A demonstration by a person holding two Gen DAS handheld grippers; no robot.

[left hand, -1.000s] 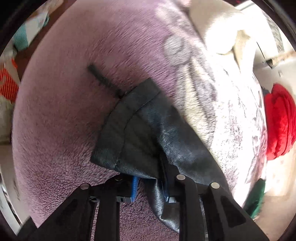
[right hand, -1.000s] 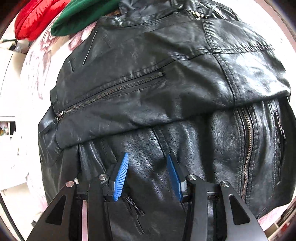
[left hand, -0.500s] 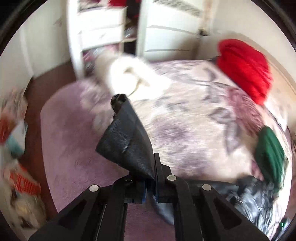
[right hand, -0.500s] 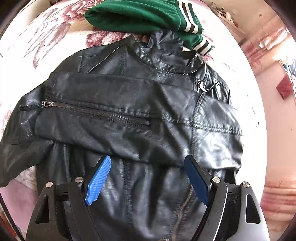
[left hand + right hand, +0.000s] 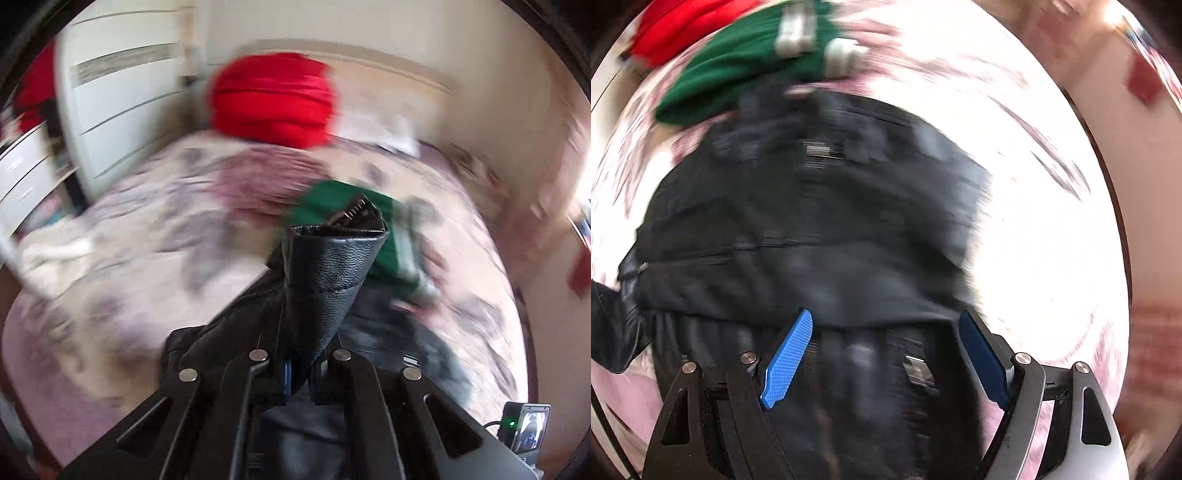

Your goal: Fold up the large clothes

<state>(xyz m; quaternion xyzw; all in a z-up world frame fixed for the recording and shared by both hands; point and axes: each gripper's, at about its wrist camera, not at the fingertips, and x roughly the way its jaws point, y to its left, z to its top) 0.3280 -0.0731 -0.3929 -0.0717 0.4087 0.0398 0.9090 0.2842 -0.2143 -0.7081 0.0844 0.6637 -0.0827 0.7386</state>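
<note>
Your left gripper [image 5: 300, 376] is clenched on the cuff end of the black leather jacket's sleeve [image 5: 328, 273], which stands up straight ahead of the jaws, its long axis pointing toward the folded green garment [image 5: 325, 197]. The black leather jacket [image 5: 812, 221] lies spread on the floral bedspread [image 5: 1034, 240], directly ahead of your right gripper [image 5: 886, 354], whose jaws are released and wide over its lower edge. No containers are visible.

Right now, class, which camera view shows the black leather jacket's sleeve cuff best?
The left wrist view: the sleeve cuff stands sharp, pinched in the left hand-held gripper. The right wrist view shows only the blurred black leather jacket body on the bed, no clear cuff.
</note>
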